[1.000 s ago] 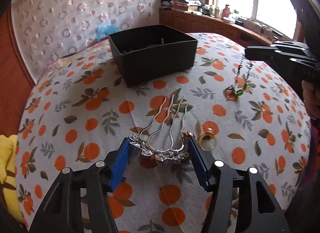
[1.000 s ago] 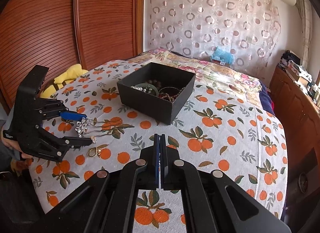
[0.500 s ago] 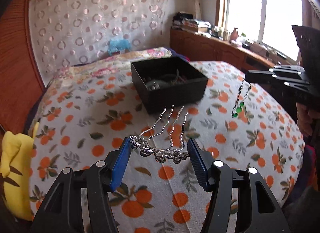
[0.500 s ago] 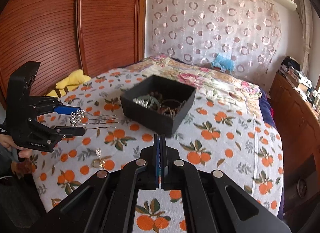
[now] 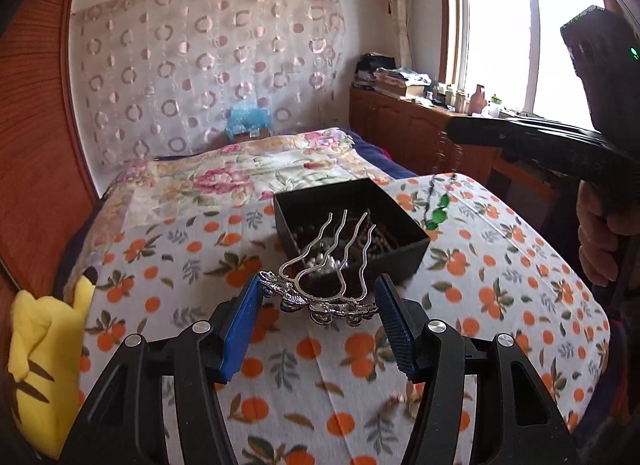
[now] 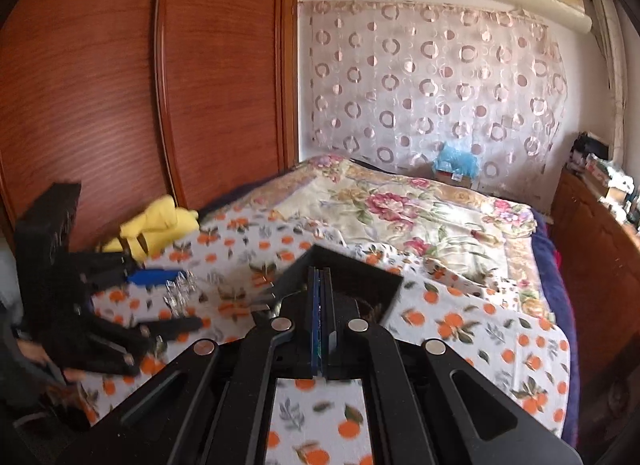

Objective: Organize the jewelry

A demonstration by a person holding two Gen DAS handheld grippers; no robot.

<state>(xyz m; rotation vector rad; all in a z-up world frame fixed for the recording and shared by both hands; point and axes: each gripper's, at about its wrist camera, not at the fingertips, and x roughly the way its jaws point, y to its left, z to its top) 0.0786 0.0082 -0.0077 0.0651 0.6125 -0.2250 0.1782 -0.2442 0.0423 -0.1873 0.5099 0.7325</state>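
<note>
Over box [image 5: 394, 243]: L claw [image 5: 318, 305] grips comb [image 5: 320, 301]

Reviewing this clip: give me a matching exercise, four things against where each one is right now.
Things:
1. hair comb
2. necklace
3. black box
4. yellow plush toy

Places:
A. resting on the orange-print bedspread
B. hanging from the right claw
C. at the bed's edge by the wooden wardrobe
D. held between the left claw's blue pads

Pairs: 1-D, 2-B, 3-A, 4-C
</note>
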